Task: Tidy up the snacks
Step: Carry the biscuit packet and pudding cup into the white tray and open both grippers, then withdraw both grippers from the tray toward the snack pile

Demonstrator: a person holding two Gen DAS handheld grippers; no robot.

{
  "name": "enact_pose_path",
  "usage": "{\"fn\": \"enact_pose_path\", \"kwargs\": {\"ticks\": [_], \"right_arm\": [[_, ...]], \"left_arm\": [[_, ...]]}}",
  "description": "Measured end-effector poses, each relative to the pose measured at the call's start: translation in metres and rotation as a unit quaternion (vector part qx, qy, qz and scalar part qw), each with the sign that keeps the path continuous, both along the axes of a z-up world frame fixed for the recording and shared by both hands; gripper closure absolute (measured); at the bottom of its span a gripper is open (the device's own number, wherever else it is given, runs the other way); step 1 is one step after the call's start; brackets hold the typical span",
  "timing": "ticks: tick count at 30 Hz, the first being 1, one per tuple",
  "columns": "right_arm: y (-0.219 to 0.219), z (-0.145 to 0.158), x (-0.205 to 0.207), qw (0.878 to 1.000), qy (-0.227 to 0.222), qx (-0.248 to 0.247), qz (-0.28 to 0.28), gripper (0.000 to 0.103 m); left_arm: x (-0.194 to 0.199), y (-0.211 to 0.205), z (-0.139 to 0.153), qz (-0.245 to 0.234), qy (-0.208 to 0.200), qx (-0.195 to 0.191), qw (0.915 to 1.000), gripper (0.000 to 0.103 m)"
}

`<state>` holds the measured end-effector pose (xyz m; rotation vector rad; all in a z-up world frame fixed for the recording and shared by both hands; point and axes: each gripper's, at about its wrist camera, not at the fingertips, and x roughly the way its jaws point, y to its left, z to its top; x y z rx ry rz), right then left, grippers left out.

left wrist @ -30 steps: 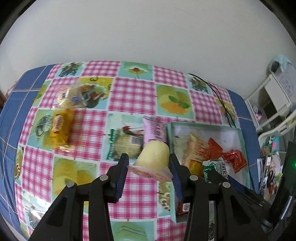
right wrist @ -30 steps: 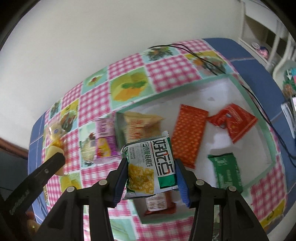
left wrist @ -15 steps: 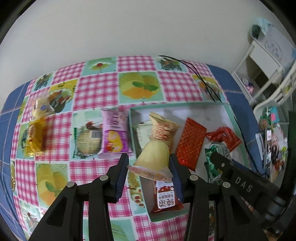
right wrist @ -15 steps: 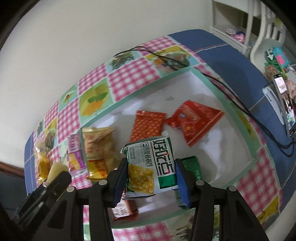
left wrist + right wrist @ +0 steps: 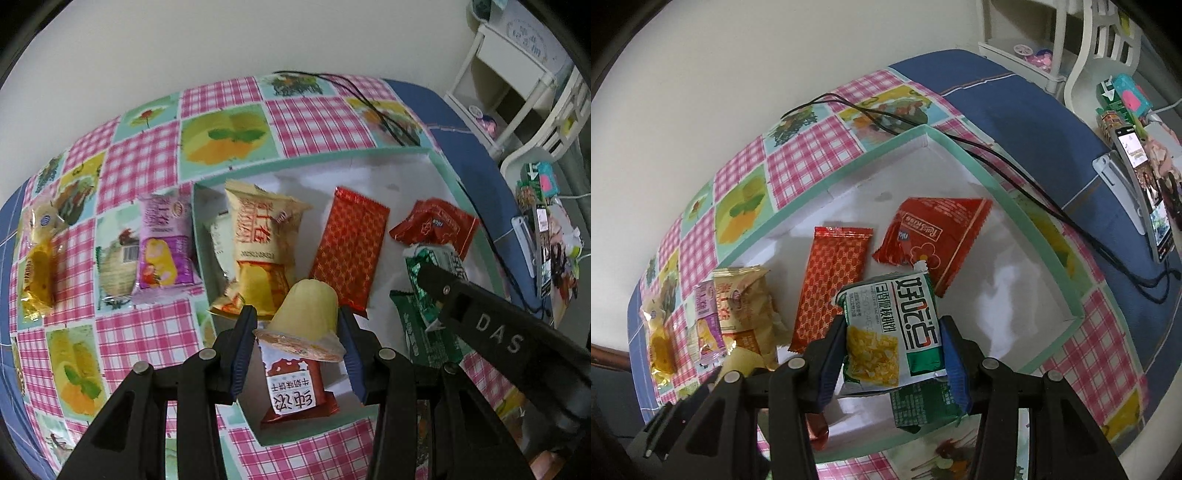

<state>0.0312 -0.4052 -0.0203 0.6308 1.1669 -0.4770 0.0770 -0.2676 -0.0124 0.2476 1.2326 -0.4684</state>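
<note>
My left gripper [image 5: 298, 341] is shut on a yellow pudding cup [image 5: 308, 314], held above the near left part of the green-rimmed white tray [image 5: 325, 157]. My right gripper [image 5: 893, 345] is shut on a green and white corn snack packet [image 5: 892, 328], above the tray's [image 5: 1008, 210] near edge. Inside the tray lie a beige packet [image 5: 260, 251], an orange-red patterned bar [image 5: 351, 245], a red packet [image 5: 436, 225], a green packet [image 5: 424, 332] and a small red packet [image 5: 295, 395]. The right gripper's black finger shows at the right of the left wrist view.
On the checked tablecloth left of the tray lie a purple packet [image 5: 164, 243], a round green-wrapped snack [image 5: 116, 269] and yellow packets [image 5: 37, 266]. A black cable [image 5: 960, 140] runs past the tray's far corner. A phone on a stand [image 5: 1141, 188] and white shelves stand at the right.
Both grippers have moved to the right over the tray and come lower, each still holding its snack. The loose snacks on the cloth have slid to the left of both views.
</note>
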Motion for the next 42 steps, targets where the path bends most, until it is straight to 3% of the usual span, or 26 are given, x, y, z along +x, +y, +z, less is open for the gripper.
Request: {"fn": "enact_pose_path", "kwargs": {"ticks": [14,21,30,42], "right_arm": [[0.002,-0.003,0.003,1.0,0.003,0.004,0.002,0.05],[0.004,-0.007,0.004,1.0,0.011,0.006,0.005,0.049],[0.006,0.014,0.002,1.0,-0.011,-0.008,0.013,0.044],[0.006,0.033,0.002,0.999,-0.031,-0.024,0.016,0.043]], "left_arm": [[-0.001,-0.007,-0.012,-0.003,0.021,-0.003,0.9998,0.056],[-0.002,-0.007,-0.006,-0.008,0.02,-0.01,0.9997,0.051],[-0.002,-0.002,0.018,-0.007,-0.002,-0.025,0.9997,0.05],[0.02,0.036,0.04,0.058,-0.021,-0.051,0.9968,0.046]]}}
